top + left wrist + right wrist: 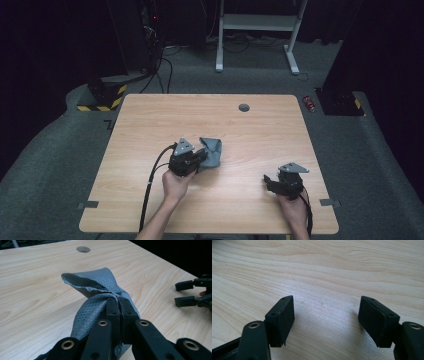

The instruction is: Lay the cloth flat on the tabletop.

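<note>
Pinching a bunched fold of the grey cloth (95, 297), the left hand-held gripper (117, 302) has its jaws closed tight on the fabric, so the grasp looks done. In the high view that left hand-held gripper (199, 159) sits near the middle of the tabletop (150, 125), and the cloth (212, 150) lies at about 2 o'clock from it, crumpled into a loose heap with one end gathered in the jaws and the rest resting on the wood. Nothing about the cloth looks flat or folded yet; I judge that any spreading, folding or moving of it is left to do.

The right hand-held gripper (325, 320) has its jaws wide apart with bare wood between them, holding nothing. In the high view this right hand-held gripper (268, 181) rests at about 4 o'clock from the cloth, well apart from it, so a second grasp has not begun. A small round hole (244, 107) sits at 12 o'clock, near the far edge.
</note>
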Available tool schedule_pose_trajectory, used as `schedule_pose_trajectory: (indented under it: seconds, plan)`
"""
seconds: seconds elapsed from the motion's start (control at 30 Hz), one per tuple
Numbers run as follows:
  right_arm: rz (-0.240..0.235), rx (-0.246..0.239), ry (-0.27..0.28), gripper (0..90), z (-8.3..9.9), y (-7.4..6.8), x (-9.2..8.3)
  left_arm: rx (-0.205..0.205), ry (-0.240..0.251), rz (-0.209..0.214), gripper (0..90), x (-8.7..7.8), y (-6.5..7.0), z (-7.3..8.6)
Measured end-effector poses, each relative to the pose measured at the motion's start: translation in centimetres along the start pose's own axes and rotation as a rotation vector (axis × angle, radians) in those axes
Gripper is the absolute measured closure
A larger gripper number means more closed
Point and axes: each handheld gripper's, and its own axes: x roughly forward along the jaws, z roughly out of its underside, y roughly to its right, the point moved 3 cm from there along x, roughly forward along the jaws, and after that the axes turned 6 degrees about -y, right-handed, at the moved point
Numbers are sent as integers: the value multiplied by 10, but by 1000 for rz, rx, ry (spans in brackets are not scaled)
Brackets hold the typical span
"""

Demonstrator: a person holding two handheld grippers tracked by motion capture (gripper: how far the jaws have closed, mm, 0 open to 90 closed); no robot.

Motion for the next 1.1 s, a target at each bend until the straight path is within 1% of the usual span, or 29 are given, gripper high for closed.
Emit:
schedule_pose_trajectory:
  seconds: [0.17,0.3,0.33,0.37,0.4,0.43,0.47,0.5,0.57,0.77,0.9,1.0,1.1]
  plan:
    - [0,0,0,289,0,0,0,-5,-2,19,877,6,3,-1]
    - [0,0,0,289,0,0,0,4,-5,31,876,13,8,-1]
    - [0,0,0,289,0,0,0,3,-10,36,876,17,10,-1]
    - [0,0,0,289,0,0,0,3,-10,36,876,17,10,-1]
    - [0,0,0,289,0,0,0,10,-21,37,875,22,10,0]
    - [0,0,0,289,0,0,0,10,-21,37,875,22,10,0]
    - [0,0,0,289,0,0,0,2,-30,42,874,27,11,2]
    - [0,0,0,289,0,0,0,2,-30,42,874,27,11,2]
    - [0,0,0,289,0,0,0,4,-42,48,873,33,12,5]
    - [0,0,0,289,0,0,0,4,-56,51,862,39,13,9]
    - [0,0,0,289,0,0,0,13,-69,50,803,39,12,14]
    - [0,0,0,289,0,0,0,8,-70,48,713,34,11,18]
    - [0,0,0,289,0,0,0,5,-66,40,645,29,9,21]
